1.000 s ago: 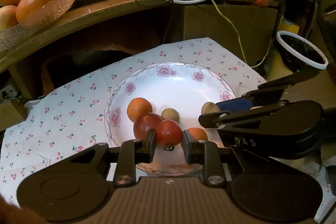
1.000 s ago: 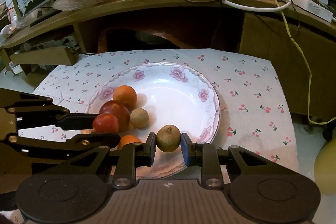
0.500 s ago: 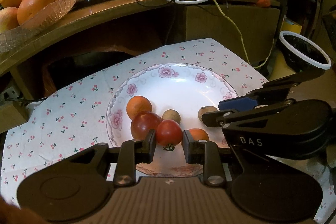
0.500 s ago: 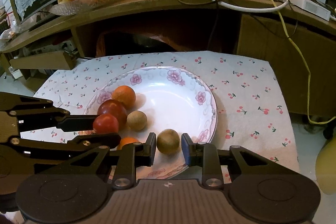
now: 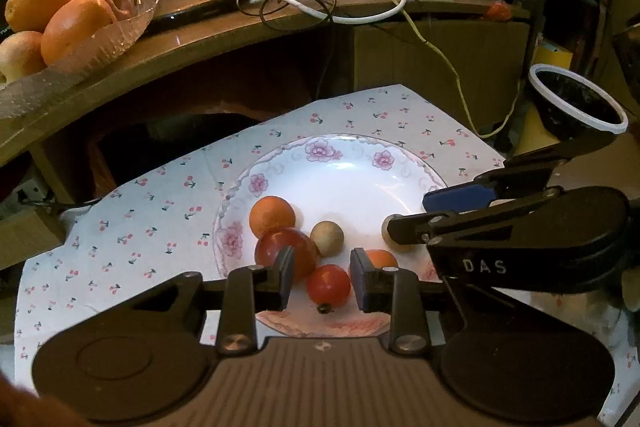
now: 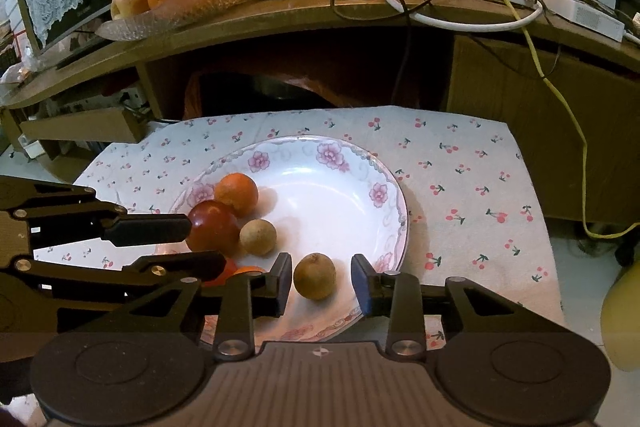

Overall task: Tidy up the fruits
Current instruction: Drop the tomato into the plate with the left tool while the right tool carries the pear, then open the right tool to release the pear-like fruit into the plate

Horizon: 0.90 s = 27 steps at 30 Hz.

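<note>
Both tools released: your left tool [image 5: 322, 285] straddles a soft, thin-skinned tomato [image 5: 329, 286], your right tool [image 6: 321, 283] a firm brown fruit [image 6: 315, 275]; regrip each lightly at its widest girth.

You see a white plate [image 6: 320, 195] with pink flowers, a cherry-print cloth [image 6: 460, 163], a red tomato [image 5: 329, 286].

- Plate [image 6: 394, 203]: right half bare in the right wrist view, open way in from upper right.
- Left half crowded: orange [image 6: 236, 194], red fruit [image 6: 213, 231], tan ball [image 6: 258, 237] bunched together.
- Left gripper [image 5: 322, 281] and right gripper [image 5: 404, 219] sit side by side at the near rim, little room between them.
- Cloth [image 6: 472, 171] right of the plate is free.
- Shelf [image 6: 320, 15] overhangs the top of frame; cables [image 6: 520, 17] trail over its edge at right.
- Bucket [image 5: 576, 103] blocks the far right in the left wrist view.
</note>
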### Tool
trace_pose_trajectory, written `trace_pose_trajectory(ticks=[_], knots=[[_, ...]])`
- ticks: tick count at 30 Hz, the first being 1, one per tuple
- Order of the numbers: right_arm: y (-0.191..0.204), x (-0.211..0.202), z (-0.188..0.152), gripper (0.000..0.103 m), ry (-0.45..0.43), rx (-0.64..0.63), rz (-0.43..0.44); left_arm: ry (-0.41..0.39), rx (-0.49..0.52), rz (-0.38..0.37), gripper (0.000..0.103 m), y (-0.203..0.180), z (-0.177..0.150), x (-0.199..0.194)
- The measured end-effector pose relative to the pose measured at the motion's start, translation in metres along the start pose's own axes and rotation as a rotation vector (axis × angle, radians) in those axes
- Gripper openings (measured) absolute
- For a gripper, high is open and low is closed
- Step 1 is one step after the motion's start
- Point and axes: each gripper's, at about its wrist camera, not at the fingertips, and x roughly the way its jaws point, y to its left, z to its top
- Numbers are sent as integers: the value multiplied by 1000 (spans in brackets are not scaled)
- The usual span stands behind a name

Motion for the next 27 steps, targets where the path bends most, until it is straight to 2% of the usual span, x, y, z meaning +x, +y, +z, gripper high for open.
trace_pose_trajectory(ticks=[8,18,27], knots=[[0,-5,0,35,-10,3,3,-24,-34,16,37,14,0,-13],[8,-10,-3,36,-6,-16,30,-3,-38,25,37,29,-14,-27],[30,-20,-8,36,12,-57,99,77,33,-48,37,22,-44,-43]])
